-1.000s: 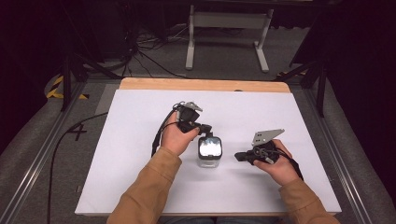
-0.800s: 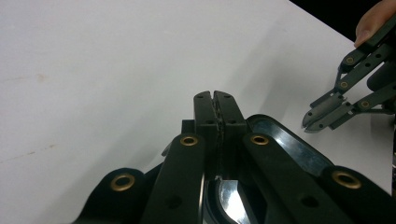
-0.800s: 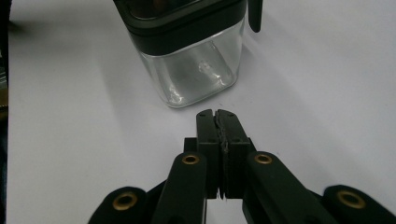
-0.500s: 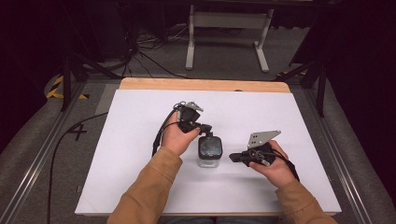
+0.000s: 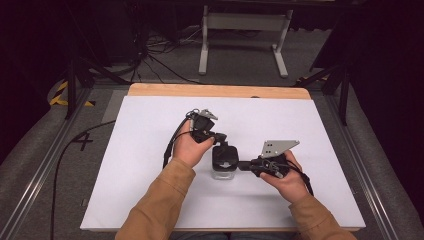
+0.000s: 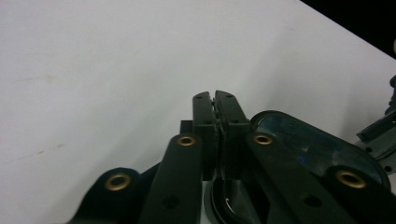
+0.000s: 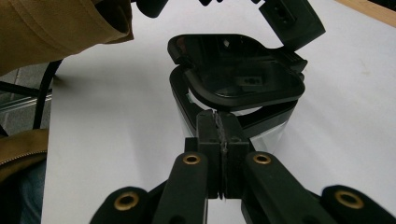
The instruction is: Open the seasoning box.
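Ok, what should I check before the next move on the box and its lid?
1. Lid raised off the box: ok, it tilts up above the rim.
2. Right claw closed: ok, tips at the box's near rim; whether it grips the rim: cannot tell.
3. Left claw closed: ok, beside the lid; whether it holds the lid: cannot tell.
4. Box upright on the table: ok.
5. Box contents: cannot tell.

table [image 5: 150, 200] bright | surroundings dark | soft shadows | near claws blurred
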